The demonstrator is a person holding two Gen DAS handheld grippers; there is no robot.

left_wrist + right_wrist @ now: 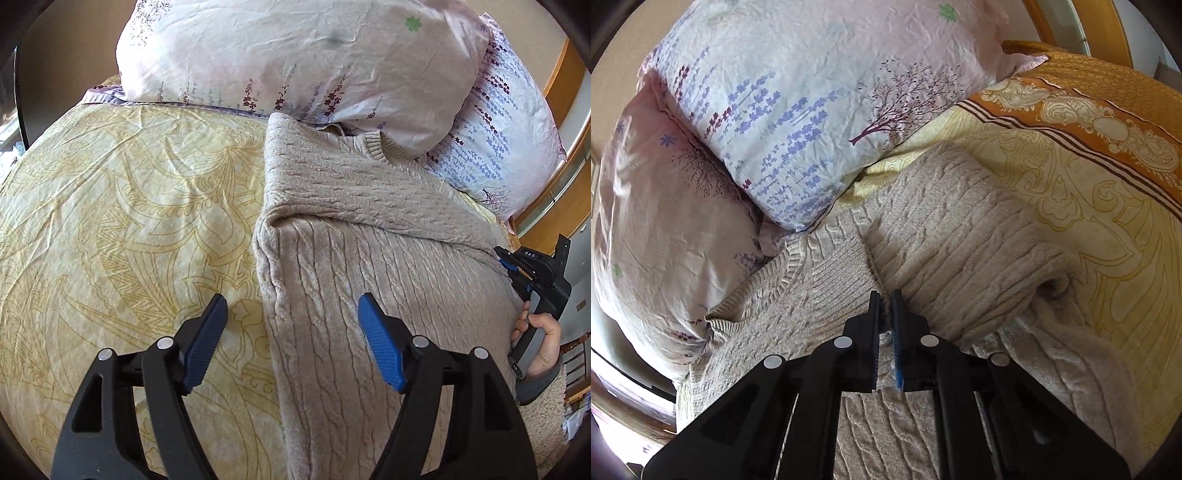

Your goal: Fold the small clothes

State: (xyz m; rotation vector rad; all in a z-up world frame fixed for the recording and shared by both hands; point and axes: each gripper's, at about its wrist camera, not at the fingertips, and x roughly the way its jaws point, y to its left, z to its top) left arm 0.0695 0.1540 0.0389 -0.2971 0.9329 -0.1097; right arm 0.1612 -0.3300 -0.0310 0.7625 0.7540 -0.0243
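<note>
**Right tongs pinch the sweater, left tongs stand wide**

Both tongs work over a beige cable-knit sweater [369,236] spread on a bed. Seen from its own wrist camera, the right gripper [885,301] has its jaws drawn together on a fold of the knit, where a ribbed cuff and sleeve lie across the body of the garment; a sliver of fabric shows between the pads. From the left wrist view that same gripper [504,258] sits at the sweater's far right edge, with the person's hand [535,332] wrapped round its handle and a grey sleeve cuff below.

The left gripper [291,314] hangs with its jaws spread apart and nothing between them. Its left blue pad is over the yellow patterned bedspread [129,221], its right pad over the knit, and the sweater's folded left edge runs between them.

The sweater lies on the bedspread with its ribbed neckline [376,146] up against two floral pillows [798,122] at the head of the bed. One sleeve is folded across the chest
</note>
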